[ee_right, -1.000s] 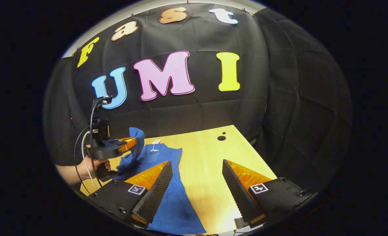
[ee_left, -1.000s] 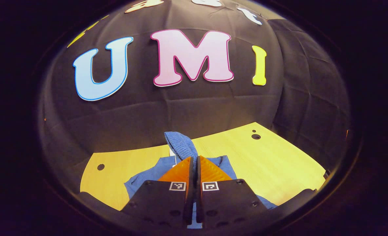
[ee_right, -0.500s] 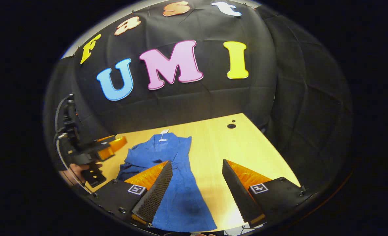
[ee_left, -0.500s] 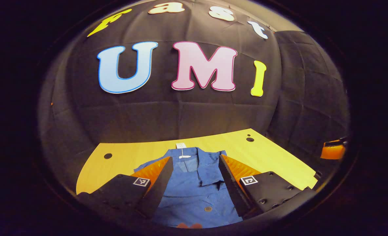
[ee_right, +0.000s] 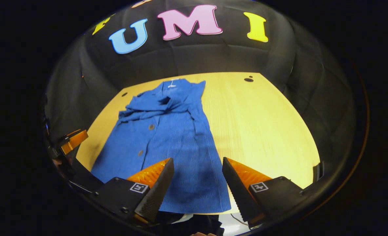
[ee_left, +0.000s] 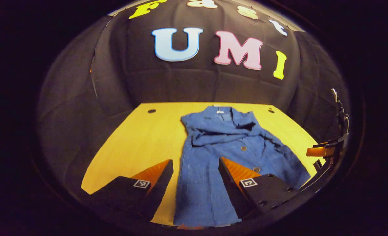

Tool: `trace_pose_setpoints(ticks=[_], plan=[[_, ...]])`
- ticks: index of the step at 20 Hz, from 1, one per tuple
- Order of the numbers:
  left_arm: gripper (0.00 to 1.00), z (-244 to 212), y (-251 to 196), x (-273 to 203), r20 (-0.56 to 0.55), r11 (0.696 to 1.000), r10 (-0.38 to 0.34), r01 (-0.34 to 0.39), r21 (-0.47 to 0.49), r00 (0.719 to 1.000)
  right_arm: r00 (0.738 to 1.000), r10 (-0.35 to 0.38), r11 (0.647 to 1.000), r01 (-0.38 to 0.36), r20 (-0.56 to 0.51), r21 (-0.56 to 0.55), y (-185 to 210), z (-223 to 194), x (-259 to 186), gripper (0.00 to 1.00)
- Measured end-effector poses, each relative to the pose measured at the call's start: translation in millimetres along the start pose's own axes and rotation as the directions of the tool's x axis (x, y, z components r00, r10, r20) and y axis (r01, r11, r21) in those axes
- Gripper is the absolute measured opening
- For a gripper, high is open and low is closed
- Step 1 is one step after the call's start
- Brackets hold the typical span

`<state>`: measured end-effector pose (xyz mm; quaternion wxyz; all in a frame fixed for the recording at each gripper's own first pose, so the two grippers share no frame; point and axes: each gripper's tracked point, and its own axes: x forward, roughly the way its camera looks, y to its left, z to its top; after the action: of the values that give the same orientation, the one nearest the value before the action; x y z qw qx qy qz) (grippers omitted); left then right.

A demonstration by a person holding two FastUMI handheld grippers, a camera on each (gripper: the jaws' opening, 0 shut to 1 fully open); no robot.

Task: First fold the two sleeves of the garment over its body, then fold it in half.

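— Both grippers have pulled back and risen since a moment ago, haven't they?

— Yes. Left gripper point(ee_left: 195, 164) hangs with fingers apart, gripping nothing — the blue garment point(ee_left: 226, 147) lies flat beneath, collar toward the tabletop's point(ee_left: 141, 137) far edge, hem at the near edge.

— And the right gripper point(ee_right: 197, 162)?

— Also spread and empty, above the hem.

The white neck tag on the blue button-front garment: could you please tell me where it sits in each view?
Left gripper view: the white neck tag sits upper centre, at the blue button-front garment's far collar.
Right gripper view: the tag lies upper left of centre, at the collar.
Shared landmark: the garment's buttons.
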<state>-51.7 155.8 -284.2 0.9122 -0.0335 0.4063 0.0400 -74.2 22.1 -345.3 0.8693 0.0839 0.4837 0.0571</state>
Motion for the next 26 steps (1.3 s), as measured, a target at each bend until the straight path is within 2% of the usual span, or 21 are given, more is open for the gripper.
trace_pose_setpoints(ticks=[2, 5, 9, 15, 18, 21, 22, 26], plan=[[0.84, -26.1, 2.9, 6.9, -0.048, 1.000, -0.016, 0.016, -0.002, 0.999, 0.999, -0.022, 1.000, 0.022, -0.050, 0.000, -7.1, -29.3, 0.2, 0.96], [0.84, -50.0, 11.4, 16.7, -0.101, 0.999, 0.008, -0.003, 0.054, 0.995, 0.992, -0.052, 0.998, 0.056, -0.117, 0.035, -20.9, -64.7, 1.8, 0.97], [0.83, -81.5, 23.6, 31.5, -0.190, 1.000, 0.029, -0.026, 0.018, 0.981, 0.984, -0.069, 0.994, 0.081, -0.165, 0.068, -28.8, -88.3, 2.9, 0.97], [0.83, -94.5, 31.3, 35.3, -0.206, 0.998, 0.032, -0.022, 0.052, 0.978, 0.977, -0.116, 0.990, 0.128, -0.180, 0.055, -39.3, -95.3, 11.6, 0.97], [0.83, -98.0, 29.6, 32.1, -0.232, 0.999, 0.036, -0.027, 0.043, 0.972, 0.971, -0.136, 0.990, 0.140, -0.196, 0.008, -41.2, -97.2, 11.5, 0.97], [0.83, -100.6, 26.7, 30.9, -0.251, 0.999, 0.029, -0.021, 0.034, 0.968, 0.974, -0.172, 0.985, 0.172, -0.147, -0.009, -44.9, -88.4, 5.7, 0.97], [0.83, -99.6, 24.5, 30.3, -0.249, 0.999, 0.026, -0.018, 0.031, 0.968, 0.968, -0.185, 0.983, 0.186, -0.170, -0.012, -48.4, -94.2, 2.4, 0.97], [0.83, -106.9, 21.5, 20.9, -0.278, 0.999, 0.002, 0.010, 0.040, 0.961, 0.967, -0.167, 0.982, 0.180, -0.194, 0.054, -51.6, -101.2, 5.0, 0.98]])
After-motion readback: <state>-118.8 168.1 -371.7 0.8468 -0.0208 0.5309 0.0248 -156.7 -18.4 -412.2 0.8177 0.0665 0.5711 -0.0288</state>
